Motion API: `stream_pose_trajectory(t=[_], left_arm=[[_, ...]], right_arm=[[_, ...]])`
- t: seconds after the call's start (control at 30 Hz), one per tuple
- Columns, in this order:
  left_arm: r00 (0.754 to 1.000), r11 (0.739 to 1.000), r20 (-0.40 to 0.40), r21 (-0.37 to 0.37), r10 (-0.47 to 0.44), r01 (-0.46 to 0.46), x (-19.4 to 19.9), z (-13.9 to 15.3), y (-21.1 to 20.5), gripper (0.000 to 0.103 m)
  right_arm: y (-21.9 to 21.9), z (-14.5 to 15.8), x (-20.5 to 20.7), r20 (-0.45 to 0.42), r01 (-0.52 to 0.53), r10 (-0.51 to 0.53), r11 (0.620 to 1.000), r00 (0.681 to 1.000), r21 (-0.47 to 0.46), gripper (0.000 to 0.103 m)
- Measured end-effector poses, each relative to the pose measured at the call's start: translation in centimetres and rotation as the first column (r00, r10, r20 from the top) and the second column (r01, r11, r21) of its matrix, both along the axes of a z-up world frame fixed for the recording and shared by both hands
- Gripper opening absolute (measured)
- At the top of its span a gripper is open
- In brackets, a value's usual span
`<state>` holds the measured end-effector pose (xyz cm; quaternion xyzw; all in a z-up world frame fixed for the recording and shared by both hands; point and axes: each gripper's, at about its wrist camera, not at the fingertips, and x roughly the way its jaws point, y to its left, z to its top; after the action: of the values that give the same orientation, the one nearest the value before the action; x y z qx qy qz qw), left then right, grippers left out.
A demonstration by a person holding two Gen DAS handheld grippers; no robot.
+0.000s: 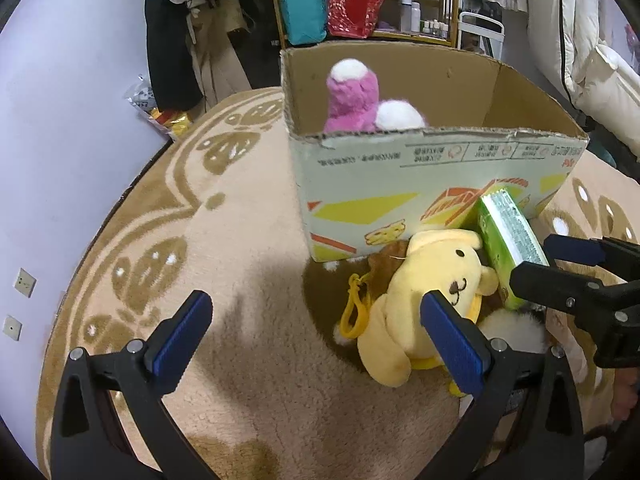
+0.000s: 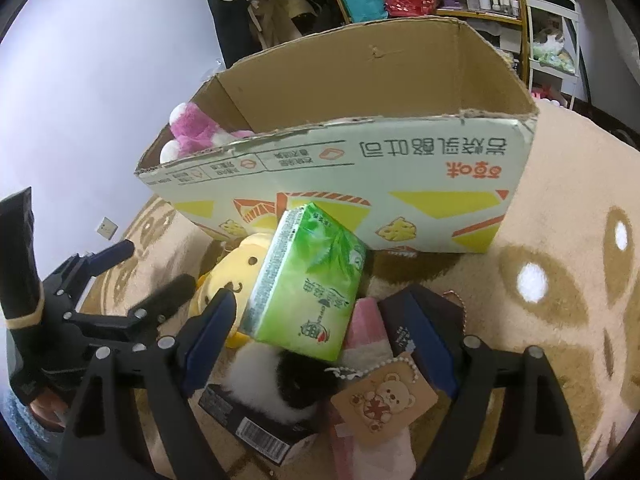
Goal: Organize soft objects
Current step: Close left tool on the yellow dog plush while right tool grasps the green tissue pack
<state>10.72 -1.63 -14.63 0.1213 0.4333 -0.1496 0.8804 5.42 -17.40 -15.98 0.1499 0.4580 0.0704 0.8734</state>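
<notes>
A green tissue pack (image 2: 308, 280) leans on a yellow plush dog (image 1: 420, 292) in front of the cardboard box (image 2: 360, 168). My right gripper (image 2: 316, 300) stands open around the pack's lower end: its left pad is at the pack's corner and the right pad is clear of it. My left gripper (image 1: 316, 300) is open just above the rug, its right finger (image 1: 452, 344) in front of the dog's body and nothing between its pads. A pink and white plush (image 1: 356, 96) lies inside the box. Below the pack lies a black-and-white plush (image 2: 280, 376).
A pink soft item (image 2: 368, 320) with a bear tag (image 2: 384, 400) and dark cartons (image 2: 248, 424) crowd the pile. The round beige rug (image 1: 240, 240) spreads left of the box. A shelf with bags (image 1: 344, 4) and hanging clothes stand behind. The lilac floor (image 1: 60, 140) lies beyond the rug.
</notes>
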Motion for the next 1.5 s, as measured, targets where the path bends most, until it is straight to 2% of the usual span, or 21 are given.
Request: stream_pose_trajectory(t=[0.13,0.2,0.27,0.47,0.63,0.77,0.93,1.0,1.43,1.5], left_arm=[[1.0,1.0,-0.003,-0.001,-0.025,0.025,-0.3,-0.2,-0.4,0.103],[0.999,0.999,-0.003,0.01,-0.044,0.044,-0.5,-0.4,-0.9,0.103],[0.999,0.999,-0.005,0.01,-0.054,0.054,-0.6,-0.6,-1.2,0.103],[0.996,0.996,-0.027,-0.027,-0.082,0.081,-0.4,-0.9,-2.0,0.103],[0.993,0.993,-0.035,-0.016,-0.114,0.114,-0.4,-0.9,-3.2,0.103],[0.991,0.991,-0.039,0.001,-0.131,0.131,-0.3,-1.3,-4.1,0.103],[0.983,0.985,-0.074,0.028,-0.167,0.169,0.1,-2.8,-5.3,0.103],[0.98,0.983,-0.086,0.017,-0.18,0.182,0.2,-3.2,-5.7,0.103],[0.978,0.983,-0.103,0.02,-0.179,0.182,1.2,-4.3,-6.2,0.103],[0.977,0.981,-0.093,0.02,-0.193,0.195,1.3,-4.2,-6.3,0.094]], right_arm=[[0.4,0.1,0.6,0.004,-0.005,0.005,1.0,1.0,-0.016,0.089],[0.4,0.1,0.9,0.0,0.0,0.0,1.0,1.0,-0.02,0.082],[0.4,-0.1,1.3,-0.013,0.0,0.0,1.0,1.0,-0.021,0.08],[0.1,0.2,1.3,-0.016,-0.006,0.005,0.999,1.0,-0.034,0.077],[-0.2,0.2,0.9,-0.009,-0.004,0.003,0.999,1.0,-0.043,0.077],[-0.8,-0.2,1.0,-0.027,0.015,-0.015,1.0,1.0,0.001,0.077],[-0.3,0.2,0.8,-0.021,0.018,-0.019,0.999,1.0,-0.036,0.077],[-0.3,0.3,0.8,-0.019,0.023,-0.024,0.999,1.0,-0.045,0.077],[-1.5,0.9,-0.1,-0.02,0.046,-0.048,0.997,0.999,-0.055,0.077],[-1.5,1.0,0.0,-0.019,0.051,-0.052,0.997,0.998,-0.059,0.077]])
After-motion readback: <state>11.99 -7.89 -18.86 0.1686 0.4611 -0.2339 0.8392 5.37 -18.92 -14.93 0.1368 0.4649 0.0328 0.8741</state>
